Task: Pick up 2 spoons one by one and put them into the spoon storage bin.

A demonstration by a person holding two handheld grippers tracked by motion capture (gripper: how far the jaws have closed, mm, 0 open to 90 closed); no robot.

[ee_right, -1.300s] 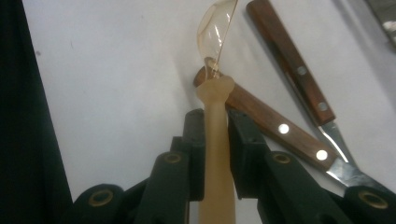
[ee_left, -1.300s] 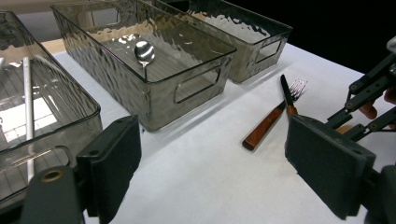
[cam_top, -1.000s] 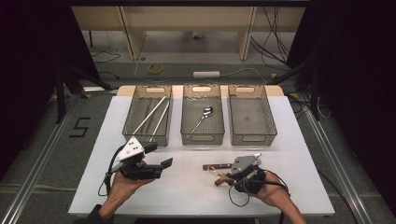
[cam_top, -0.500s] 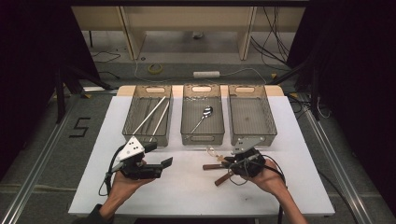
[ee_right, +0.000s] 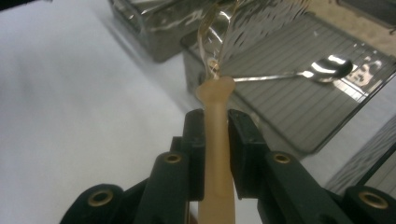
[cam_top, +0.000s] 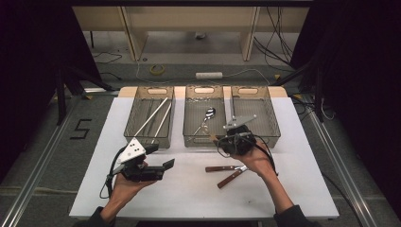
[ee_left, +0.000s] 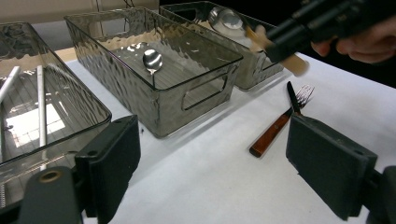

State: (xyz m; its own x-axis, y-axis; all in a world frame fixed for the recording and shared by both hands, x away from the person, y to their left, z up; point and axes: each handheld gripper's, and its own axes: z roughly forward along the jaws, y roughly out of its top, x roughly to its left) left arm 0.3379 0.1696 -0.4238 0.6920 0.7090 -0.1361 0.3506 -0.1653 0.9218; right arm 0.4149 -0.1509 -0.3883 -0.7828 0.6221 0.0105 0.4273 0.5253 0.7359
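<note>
Gripping a wooden-handled spoon (ee_right: 215, 140), the right gripper (ee_right: 216, 123) shows no readable lettering.

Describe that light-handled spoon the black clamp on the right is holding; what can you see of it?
The spoon has a pale, wood-looking handle and a shiny metal bowl. The right gripper is shut on the handle, its fingers pressing both sides, so the spoon hangs clear of the table. It lies roughly level, above the near edge of the middle bin. The handle's rounded end juts past the fingers.
</note>
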